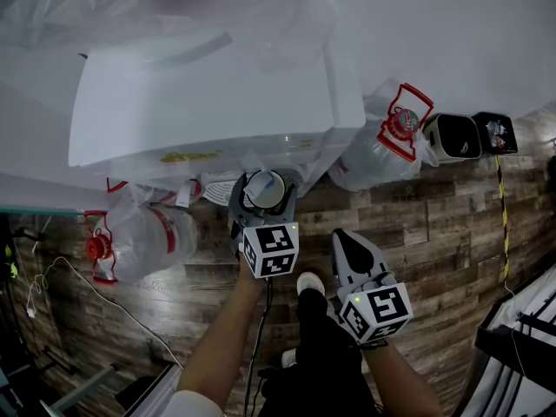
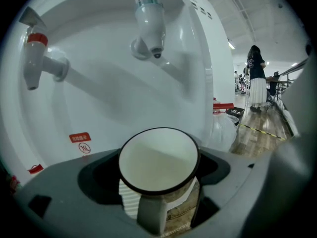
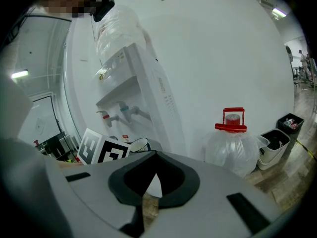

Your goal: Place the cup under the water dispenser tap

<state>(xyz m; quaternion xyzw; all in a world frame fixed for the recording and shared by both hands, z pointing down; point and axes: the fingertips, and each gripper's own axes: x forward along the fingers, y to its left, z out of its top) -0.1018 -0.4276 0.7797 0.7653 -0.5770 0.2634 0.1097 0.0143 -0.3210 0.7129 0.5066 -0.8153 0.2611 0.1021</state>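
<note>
left gripper (image 1: 263, 195) pinching the cup (image 2: 158, 157) upright, blue tap (image 2: 150, 26) above and just ahead of its rim; right gripper (image 1: 347, 243) pressed together, empty, well back.

Holds both arms out ahead and low. Reaches the left grey tongs (image 1: 265, 189) farther forward on a bare, nearly straight left forearm (image 1: 228, 337), with the black-and-white left marker cube (image 1: 269, 248) turned up. Clamps their jaws on either side of an upright white cup with a dark rim (image 2: 158, 160). Carries the right grey tongs (image 1: 349, 241) nearer the body, just right of and behind the left pair, jaws drawn together on nothing, tips pointing forward, the right marker cube (image 1: 376, 313) on top. Shows the right forearm (image 1: 401, 382) only at the bottom edge of the head view.
</note>
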